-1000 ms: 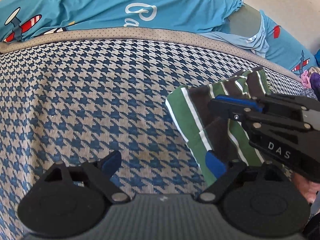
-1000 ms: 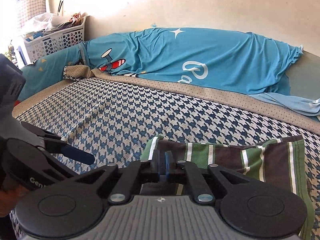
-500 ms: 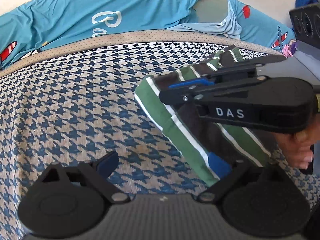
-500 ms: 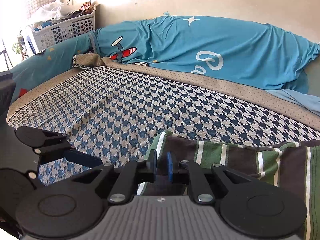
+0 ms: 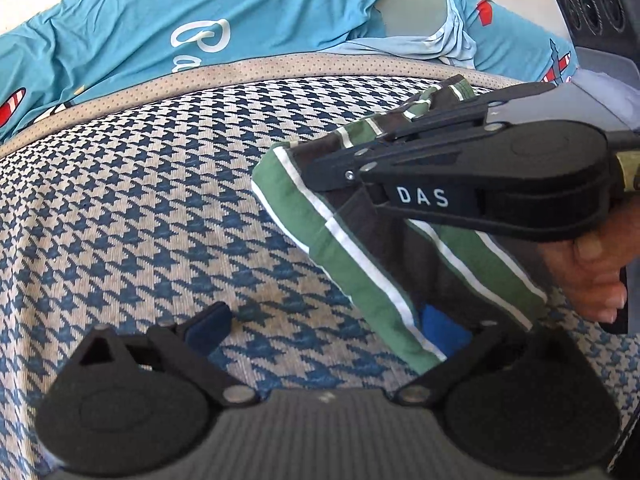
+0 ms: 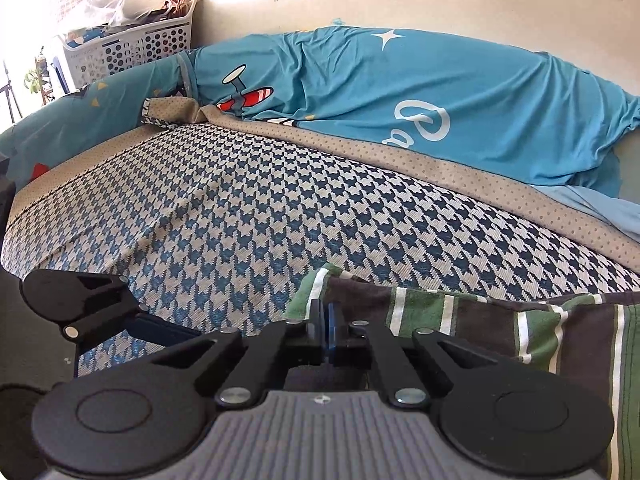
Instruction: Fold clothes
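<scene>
Swung closer, right claw (image 6: 325,330) pinches striped garment (image 6: 500,320) corner.

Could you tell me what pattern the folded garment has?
Green, dark brown and white stripes on the garment, clearest in the left wrist view.

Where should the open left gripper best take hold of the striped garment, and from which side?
Probably the near green edge of the striped garment, entering from the bare bedcover side: the hem lies exposed there, and the left gripper is opening beside it.

A folded garment (image 5: 356,248) with green, dark brown and white stripes lies on the houndstooth bed cover (image 5: 140,208). Its long narrow shape runs diagonally, one rounded end toward the cover's middle.
</scene>
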